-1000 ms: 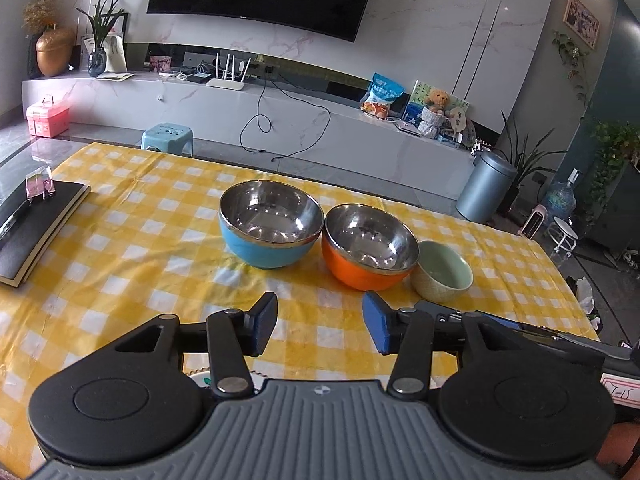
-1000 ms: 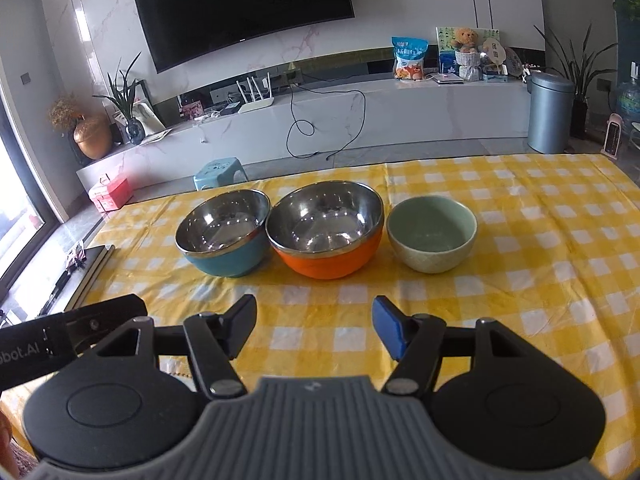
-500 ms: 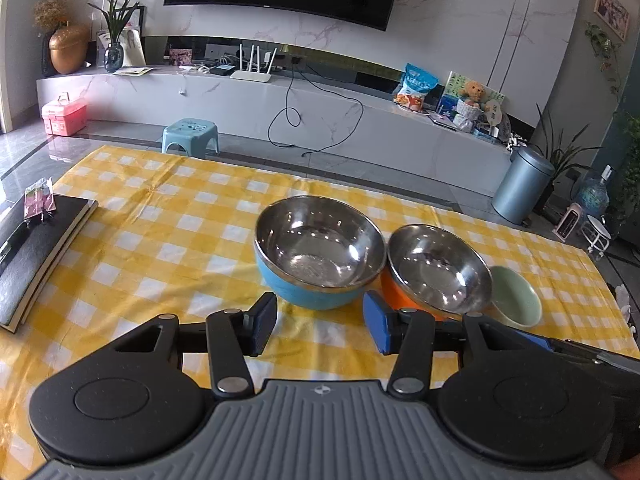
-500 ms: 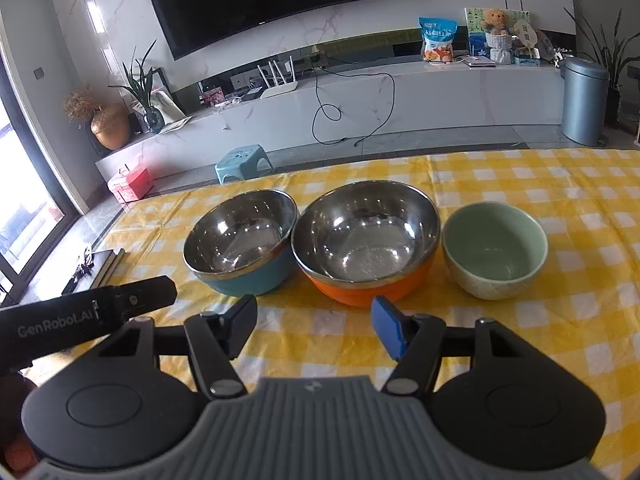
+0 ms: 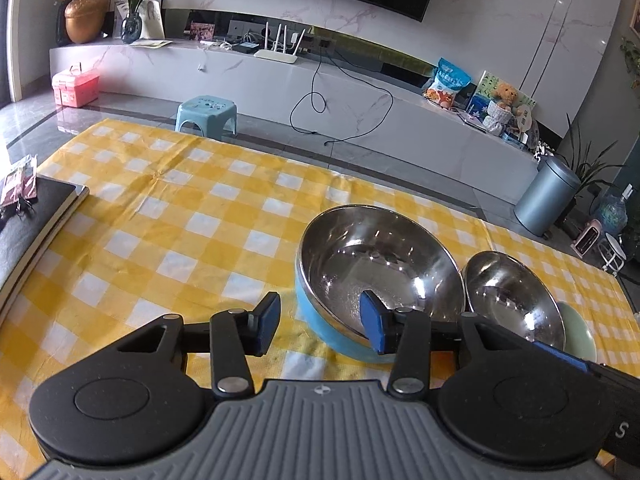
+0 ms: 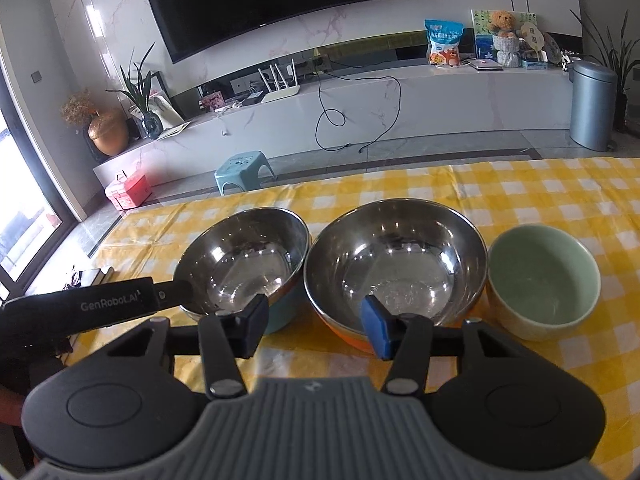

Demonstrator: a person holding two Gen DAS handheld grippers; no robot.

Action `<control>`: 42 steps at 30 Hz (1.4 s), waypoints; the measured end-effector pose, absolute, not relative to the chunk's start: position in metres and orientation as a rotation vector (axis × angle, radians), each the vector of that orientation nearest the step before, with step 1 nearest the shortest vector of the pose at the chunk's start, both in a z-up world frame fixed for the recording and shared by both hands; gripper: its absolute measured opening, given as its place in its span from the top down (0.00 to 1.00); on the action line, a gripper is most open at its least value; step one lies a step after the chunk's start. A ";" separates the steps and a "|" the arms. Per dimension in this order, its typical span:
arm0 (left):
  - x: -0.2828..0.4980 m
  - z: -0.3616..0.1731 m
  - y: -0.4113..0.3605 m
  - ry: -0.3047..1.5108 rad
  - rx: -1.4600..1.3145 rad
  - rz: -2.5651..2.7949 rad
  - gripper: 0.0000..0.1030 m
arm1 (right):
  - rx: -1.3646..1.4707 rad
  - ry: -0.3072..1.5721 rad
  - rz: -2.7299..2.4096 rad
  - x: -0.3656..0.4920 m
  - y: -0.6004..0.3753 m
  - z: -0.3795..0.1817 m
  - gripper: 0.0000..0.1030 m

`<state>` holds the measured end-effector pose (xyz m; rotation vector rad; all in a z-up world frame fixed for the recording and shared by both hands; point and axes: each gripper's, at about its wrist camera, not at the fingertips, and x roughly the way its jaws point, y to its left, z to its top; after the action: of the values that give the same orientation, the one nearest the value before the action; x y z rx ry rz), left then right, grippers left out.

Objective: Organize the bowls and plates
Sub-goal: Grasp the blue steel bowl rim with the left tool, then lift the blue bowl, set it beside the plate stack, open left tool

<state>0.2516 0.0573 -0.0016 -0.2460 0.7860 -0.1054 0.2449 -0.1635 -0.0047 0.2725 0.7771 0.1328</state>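
left wrist view: the left gripper (image 5: 318, 326) points down at the near rim of the blue bowl (image 5: 376, 280); its jaws are closing, one pad over the bowl's inside, the other outside the wall, neither pressing on it yet.
right wrist view: the right gripper (image 6: 316, 326) sits just short of the orange bowl (image 6: 394, 268); jaws closing, right pad over the near rim, left pad in the gap between the orange and blue bowls, nothing pinched.
bowls: three in a row on the yellow checked tabletop (image 6: 560, 184), straight ahead of both grippers: blue to the left, orange in the middle, green ceramic bowl (image 6: 544, 280) to the right of the right gripper, all upright and empty.
done so far: nothing looks stacked or nested; each bowl stands on its own.
left to do: likely grasp, lift and nest the bowls; no plates are in view.
stage: early, at the reach-and-grasp step by my reading.
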 end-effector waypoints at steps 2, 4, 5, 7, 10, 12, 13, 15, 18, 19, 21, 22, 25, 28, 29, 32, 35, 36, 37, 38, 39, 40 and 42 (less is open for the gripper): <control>0.256 -0.005 0.057 0.785 -0.246 -0.090 0.52 | 0.259 0.771 0.134 0.244 -0.162 -0.005 0.49; 0.262 -0.008 0.057 0.798 -0.244 -0.077 0.57 | 0.257 0.770 0.137 0.243 -0.162 -0.007 0.49; 0.263 -0.010 0.057 0.805 -0.254 -0.076 0.60 | 0.258 0.772 0.139 0.243 -0.162 -0.007 0.49; 0.266 -0.012 0.056 0.817 -0.266 -0.082 0.70 | 0.262 0.773 0.146 0.244 -0.162 -0.007 0.49; 0.265 -0.012 0.054 0.807 -0.259 -0.090 0.79 | 0.265 0.772 0.151 0.243 -0.161 -0.008 0.49; 0.265 -0.011 0.054 0.817 -0.254 -0.079 0.83 | 0.256 0.766 0.149 0.241 -0.161 -0.008 0.49; 0.265 -0.010 0.055 0.822 -0.254 -0.074 0.84 | 0.255 0.765 0.150 0.241 -0.160 -0.008 0.49; 0.264 -0.008 0.058 0.835 -0.254 -0.067 0.88 | 0.263 0.764 0.152 0.241 -0.162 -0.008 0.49; 0.259 -0.003 0.063 0.852 -0.252 -0.075 0.91 | 0.273 0.761 0.154 0.240 -0.163 -0.006 0.49; 0.258 -0.002 0.065 0.858 -0.245 -0.076 0.91 | 0.272 0.759 0.157 0.240 -0.162 -0.006 0.49; 0.253 -0.001 0.067 0.867 -0.235 -0.081 0.93 | 0.269 0.754 0.163 0.238 -0.160 -0.005 0.49; 0.250 0.000 0.068 0.873 -0.229 -0.086 0.93 | 0.272 0.756 0.169 0.238 -0.158 -0.005 0.50; 0.243 0.001 0.071 0.892 -0.215 -0.098 0.93 | 0.278 0.774 0.182 0.235 -0.153 -0.006 0.58; 0.240 0.000 0.074 0.911 -0.208 -0.104 0.93 | 0.274 0.809 0.198 0.234 -0.148 -0.012 0.66; 0.239 -0.001 0.074 0.915 -0.211 -0.103 0.93 | 0.280 0.824 0.204 0.235 -0.147 -0.014 0.72; 0.237 -0.001 0.073 0.910 -0.212 -0.101 0.93 | 0.295 0.853 0.205 0.237 -0.146 -0.020 0.77; 0.235 0.001 0.070 0.896 -0.195 -0.105 0.93 | 0.304 0.858 0.212 0.237 -0.146 -0.022 0.85; 0.234 0.002 0.068 0.893 -0.187 -0.105 0.93 | 0.302 0.860 0.209 0.238 -0.146 -0.021 0.86; 0.234 0.002 0.067 0.890 -0.178 -0.104 0.93 | 0.300 0.860 0.207 0.238 -0.146 -0.021 0.86; 0.233 0.002 0.066 0.890 -0.173 -0.103 0.93 | 0.301 0.861 0.205 0.238 -0.146 -0.021 0.87; 0.233 0.002 0.066 0.891 -0.171 -0.103 0.93 | 0.304 0.862 0.202 0.238 -0.146 -0.021 0.87; 0.232 0.002 0.065 0.894 -0.171 -0.106 0.93 | 0.308 0.863 0.198 0.236 -0.146 -0.021 0.88; 0.232 0.002 0.064 0.903 -0.170 -0.110 0.92 | 0.311 0.865 0.188 0.235 -0.147 -0.020 0.89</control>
<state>0.2315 0.0639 0.0020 -0.1700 0.9025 -0.1100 0.2354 -0.1469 -0.0204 0.3113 0.8648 0.1878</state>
